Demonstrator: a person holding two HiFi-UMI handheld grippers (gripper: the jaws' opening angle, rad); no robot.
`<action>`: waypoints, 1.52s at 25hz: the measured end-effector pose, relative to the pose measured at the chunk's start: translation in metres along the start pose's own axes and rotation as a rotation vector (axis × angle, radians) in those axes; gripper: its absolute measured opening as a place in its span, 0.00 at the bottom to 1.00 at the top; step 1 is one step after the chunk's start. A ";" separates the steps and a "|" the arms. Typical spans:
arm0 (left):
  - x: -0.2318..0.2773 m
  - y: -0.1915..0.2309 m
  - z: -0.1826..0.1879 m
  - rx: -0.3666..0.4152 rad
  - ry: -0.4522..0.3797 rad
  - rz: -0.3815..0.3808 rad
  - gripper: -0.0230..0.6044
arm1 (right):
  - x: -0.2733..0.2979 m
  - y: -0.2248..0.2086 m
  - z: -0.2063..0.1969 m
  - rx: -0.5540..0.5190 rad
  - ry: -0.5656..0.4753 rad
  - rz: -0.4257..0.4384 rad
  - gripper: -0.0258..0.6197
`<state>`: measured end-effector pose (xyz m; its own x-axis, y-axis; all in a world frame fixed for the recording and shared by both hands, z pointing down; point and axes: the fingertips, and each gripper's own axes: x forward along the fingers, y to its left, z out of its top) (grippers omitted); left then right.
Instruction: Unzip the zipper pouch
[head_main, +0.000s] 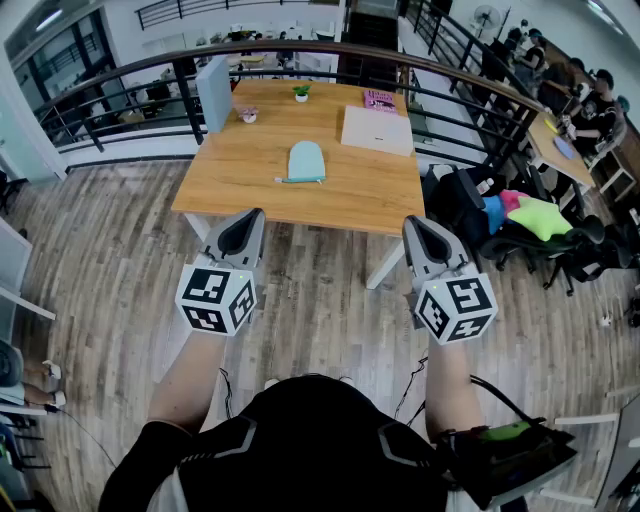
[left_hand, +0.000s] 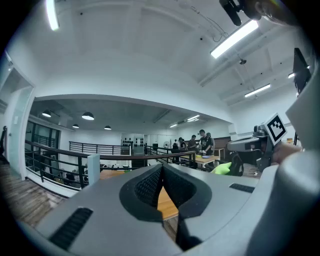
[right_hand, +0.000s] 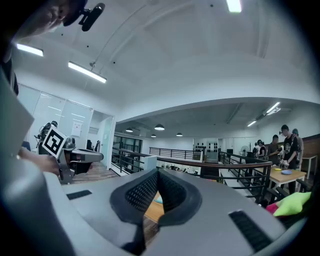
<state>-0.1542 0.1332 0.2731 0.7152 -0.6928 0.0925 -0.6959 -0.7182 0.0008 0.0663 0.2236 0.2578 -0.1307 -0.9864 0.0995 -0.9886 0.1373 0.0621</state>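
The light blue zipper pouch (head_main: 305, 162) lies flat near the middle of the wooden table (head_main: 250, 170), with its zipper along the near edge. Both grippers hover over the floor in front of the table, well short of the pouch. My left gripper (head_main: 254, 214) is shut with nothing in it, and its jaws (left_hand: 161, 169) meet at the tips. The right gripper (head_main: 411, 221) is also shut and holds nothing. In the right gripper view a sliver of the pouch (right_hand: 159, 199) shows through the gap below the closed tips (right_hand: 157, 173).
On the table stand a blue-grey upright panel (head_main: 213, 92), a white flat box (head_main: 378, 130), a pink book (head_main: 380, 100) and a small potted plant (head_main: 301, 92). A dark railing (head_main: 300, 50) runs behind it. Chairs and bags (head_main: 520, 215) crowd the right side.
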 end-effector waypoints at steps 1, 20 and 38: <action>0.001 -0.001 0.000 0.004 0.004 0.004 0.08 | 0.000 -0.002 0.000 -0.001 0.001 0.002 0.05; -0.008 0.003 0.010 0.020 -0.020 0.054 0.08 | 0.000 -0.008 0.009 0.014 -0.024 0.018 0.06; -0.007 -0.014 0.016 0.011 -0.027 0.020 0.24 | -0.002 -0.010 0.016 0.015 -0.055 0.072 0.23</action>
<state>-0.1489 0.1469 0.2565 0.7030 -0.7082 0.0651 -0.7091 -0.7050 -0.0118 0.0756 0.2223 0.2411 -0.2051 -0.9775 0.0488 -0.9774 0.2072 0.0419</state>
